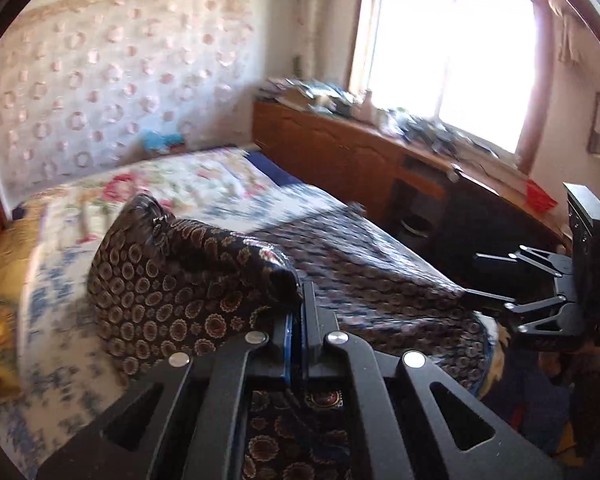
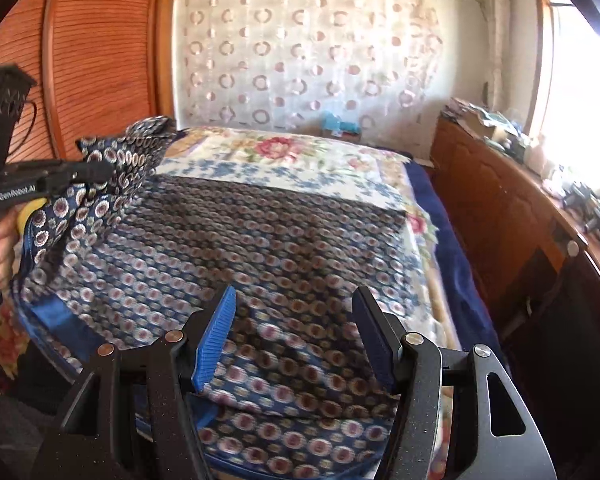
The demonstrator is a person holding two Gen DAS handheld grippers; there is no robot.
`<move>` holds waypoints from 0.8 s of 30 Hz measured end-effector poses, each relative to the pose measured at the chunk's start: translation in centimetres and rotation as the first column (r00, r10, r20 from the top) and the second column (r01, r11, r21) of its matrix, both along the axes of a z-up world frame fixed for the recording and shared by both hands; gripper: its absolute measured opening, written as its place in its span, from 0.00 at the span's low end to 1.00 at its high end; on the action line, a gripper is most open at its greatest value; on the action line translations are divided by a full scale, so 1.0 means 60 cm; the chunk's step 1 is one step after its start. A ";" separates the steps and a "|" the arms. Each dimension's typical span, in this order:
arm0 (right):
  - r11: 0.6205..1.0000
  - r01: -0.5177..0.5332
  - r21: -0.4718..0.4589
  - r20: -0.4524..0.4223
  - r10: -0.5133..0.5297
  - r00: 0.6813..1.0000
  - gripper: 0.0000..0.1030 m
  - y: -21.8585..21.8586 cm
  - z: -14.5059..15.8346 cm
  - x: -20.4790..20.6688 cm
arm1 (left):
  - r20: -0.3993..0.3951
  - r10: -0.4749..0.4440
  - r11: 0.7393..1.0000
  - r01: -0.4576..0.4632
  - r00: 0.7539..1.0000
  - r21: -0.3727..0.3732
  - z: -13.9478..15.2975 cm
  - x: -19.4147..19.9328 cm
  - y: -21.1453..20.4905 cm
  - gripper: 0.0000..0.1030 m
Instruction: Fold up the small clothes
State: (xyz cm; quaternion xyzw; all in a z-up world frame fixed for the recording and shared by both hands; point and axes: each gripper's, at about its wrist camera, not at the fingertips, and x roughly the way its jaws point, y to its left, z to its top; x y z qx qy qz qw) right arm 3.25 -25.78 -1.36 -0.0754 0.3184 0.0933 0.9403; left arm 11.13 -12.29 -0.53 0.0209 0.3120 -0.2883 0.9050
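Note:
A dark blue patterned cloth [image 2: 260,240] with round medallions lies spread on the bed. My left gripper [image 1: 298,300] is shut on a bunched edge of the cloth [image 1: 188,276] and holds it lifted above the bed; it shows in the right wrist view [image 2: 96,170] at the left, pinching the raised corner. My right gripper [image 2: 296,320] is open, its blue pads either side of the near edge of the cloth, not touching it. It shows in the left wrist view [image 1: 488,276] at the right, open beside the cloth's edge.
The bed has a floral cover [image 2: 300,156]. A wooden cabinet [image 1: 340,148] with cluttered top runs along the right under a bright window [image 1: 460,52]. A wooden wardrobe [image 2: 100,48] stands at the left. A curtain [image 2: 308,52] hangs behind the bed.

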 end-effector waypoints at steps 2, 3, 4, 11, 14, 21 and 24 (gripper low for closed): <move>0.999 0.032 0.004 -0.010 -0.032 0.999 0.60 -0.023 -0.006 0.001 | -0.020 -0.009 1.000 0.009 1.000 0.017 0.000 0.008 -0.018 0.02; 0.999 0.041 0.005 -0.013 -0.041 0.999 0.60 -0.027 -0.008 0.002 | -0.034 -0.023 1.000 0.023 0.999 0.011 -0.001 0.010 -0.022 0.07; 0.999 0.054 0.008 -0.022 -0.053 0.998 0.60 -0.037 -0.013 0.003 | -0.043 -0.037 0.999 0.037 0.998 -0.002 0.000 0.009 -0.022 0.11; 0.998 0.067 0.023 -0.047 -0.065 0.997 0.60 -0.058 -0.027 0.015 | -0.022 0.015 1.000 -0.015 1.000 0.006 -0.003 -0.017 0.013 0.36; 0.998 0.049 0.032 -0.048 -0.048 0.998 0.60 -0.050 -0.029 0.025 | -0.007 0.071 0.997 -0.070 0.997 0.025 -0.012 -0.023 0.036 0.36; 0.998 -0.045 0.049 -0.057 0.048 0.997 0.60 0.000 -0.031 0.081 | -0.009 0.158 0.987 -0.158 0.987 0.042 -0.040 -0.041 0.093 0.36; 0.993 -0.098 0.072 -0.070 0.103 0.992 0.60 0.029 -0.037 0.110 | -0.011 0.184 0.982 -0.183 0.983 0.045 -0.050 -0.046 0.113 0.36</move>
